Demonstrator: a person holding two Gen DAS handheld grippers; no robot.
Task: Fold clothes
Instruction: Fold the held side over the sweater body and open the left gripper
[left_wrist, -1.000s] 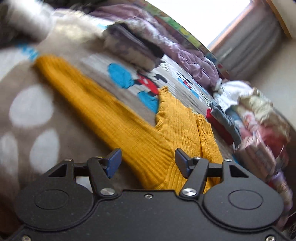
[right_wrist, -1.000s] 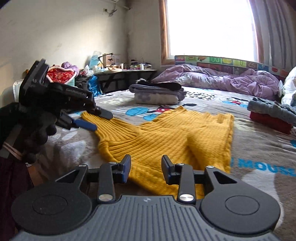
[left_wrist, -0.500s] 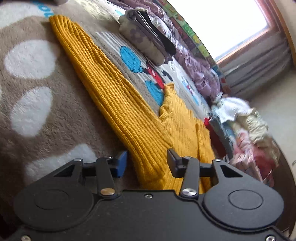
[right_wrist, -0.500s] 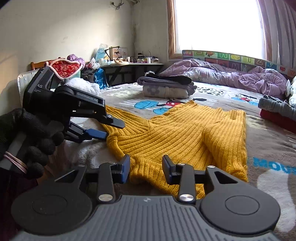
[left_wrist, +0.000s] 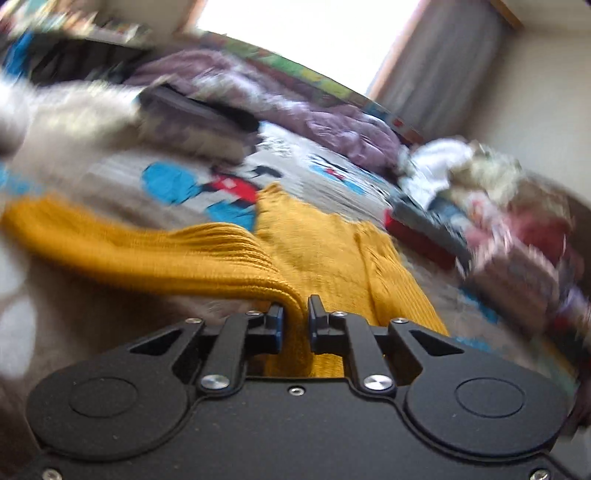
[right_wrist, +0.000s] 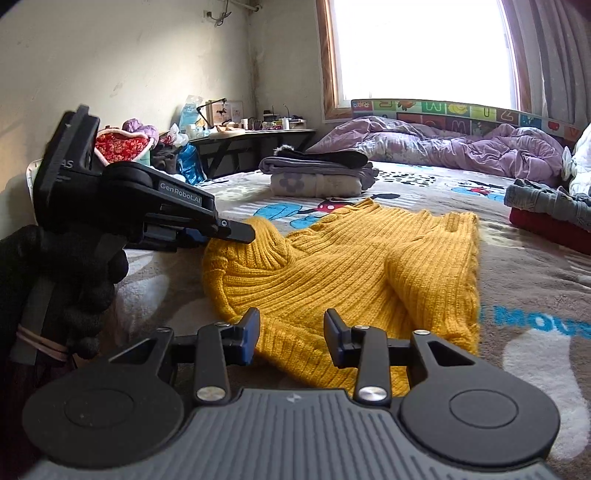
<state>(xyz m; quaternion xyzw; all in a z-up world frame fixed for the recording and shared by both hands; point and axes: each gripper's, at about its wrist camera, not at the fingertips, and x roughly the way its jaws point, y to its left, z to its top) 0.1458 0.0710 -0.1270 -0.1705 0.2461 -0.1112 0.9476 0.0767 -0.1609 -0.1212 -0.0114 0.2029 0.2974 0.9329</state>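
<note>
On the bed (right_wrist: 535, 280), a yellow sweater (right_wrist: 351, 266) lies spread, one sleeve pinched.
At 9 o'clock the left gripper (left_wrist: 295, 314) clamps the sleeve (left_wrist: 147, 254), lifted; the right gripper (right_wrist: 291, 325) hovers agape at the hem. Likely a sleeve fold: carry it toward 3 o'clock across the body. Folded stack (right_wrist: 317, 177) at 12, window (right_wrist: 417, 55) beyond.

Looks like somebody's lived-in bedroom at home. A big bed (right_wrist: 535, 280) wearing a cartoon-mouse blanket is taking up most of the room, with a purple duvet (right_wrist: 461, 147) lying bunched up under a bright window (right_wrist: 421, 51). Folded clothes (right_wrist: 317, 173) are sitting on the bed and a jumbled laundry pile (left_wrist: 498, 206) is spilling along one side. A cluttered desk (right_wrist: 255, 133) is standing against the wall.
</note>
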